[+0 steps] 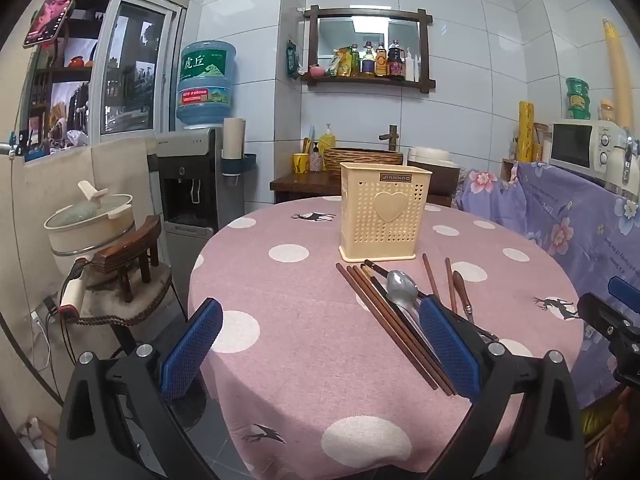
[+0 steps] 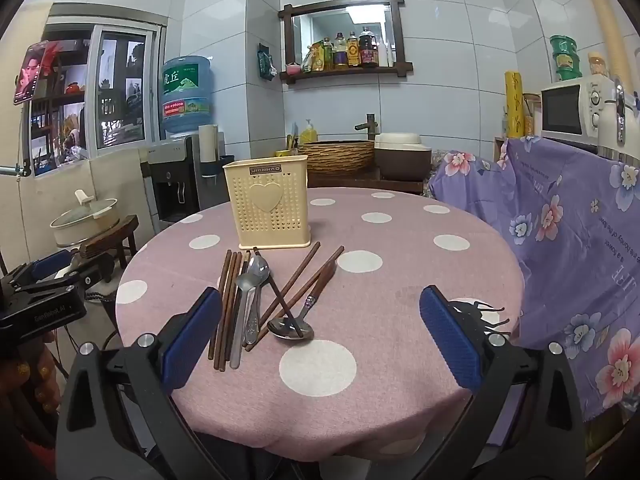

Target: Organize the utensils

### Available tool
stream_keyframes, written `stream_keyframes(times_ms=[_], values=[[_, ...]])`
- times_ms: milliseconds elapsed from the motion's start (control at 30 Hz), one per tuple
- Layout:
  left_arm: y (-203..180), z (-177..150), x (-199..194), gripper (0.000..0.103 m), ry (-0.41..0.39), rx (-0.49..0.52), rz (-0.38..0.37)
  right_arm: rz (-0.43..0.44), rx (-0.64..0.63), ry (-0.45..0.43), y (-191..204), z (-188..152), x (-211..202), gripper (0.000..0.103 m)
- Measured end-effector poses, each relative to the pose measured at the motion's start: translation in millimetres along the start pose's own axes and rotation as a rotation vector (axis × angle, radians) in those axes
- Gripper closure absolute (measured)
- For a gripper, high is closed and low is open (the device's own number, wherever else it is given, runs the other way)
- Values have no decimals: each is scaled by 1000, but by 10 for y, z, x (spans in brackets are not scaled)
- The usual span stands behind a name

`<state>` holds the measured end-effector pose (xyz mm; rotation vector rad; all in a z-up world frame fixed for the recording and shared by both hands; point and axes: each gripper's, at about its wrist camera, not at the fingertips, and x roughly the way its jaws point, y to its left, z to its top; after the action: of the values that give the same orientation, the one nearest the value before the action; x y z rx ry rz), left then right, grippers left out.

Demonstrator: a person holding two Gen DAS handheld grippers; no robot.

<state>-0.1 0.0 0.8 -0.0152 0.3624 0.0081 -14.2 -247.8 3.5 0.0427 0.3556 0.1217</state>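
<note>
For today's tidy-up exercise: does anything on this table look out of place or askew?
Yes. The chopsticks and spoons lie loose on the tablecloth in front of the cream utensil basket instead of inside it. Several chopsticks cross each other, one lying over a spoon's bowl.

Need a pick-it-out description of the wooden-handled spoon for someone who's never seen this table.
Start at the cream utensil holder on the pink polka-dot table. In the pile before it, the wooden-handled spoon lies rightmost. It alone has a brown handle; its steel bowl is crossed by a dark chopstick.
</note>
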Motion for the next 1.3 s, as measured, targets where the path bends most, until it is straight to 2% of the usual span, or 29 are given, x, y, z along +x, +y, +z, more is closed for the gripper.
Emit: stream_keyframes(times_ms=[1300], values=[[-14,7,-13,5,-6,-13,12,1,-4,4,29,-39,7,5]])
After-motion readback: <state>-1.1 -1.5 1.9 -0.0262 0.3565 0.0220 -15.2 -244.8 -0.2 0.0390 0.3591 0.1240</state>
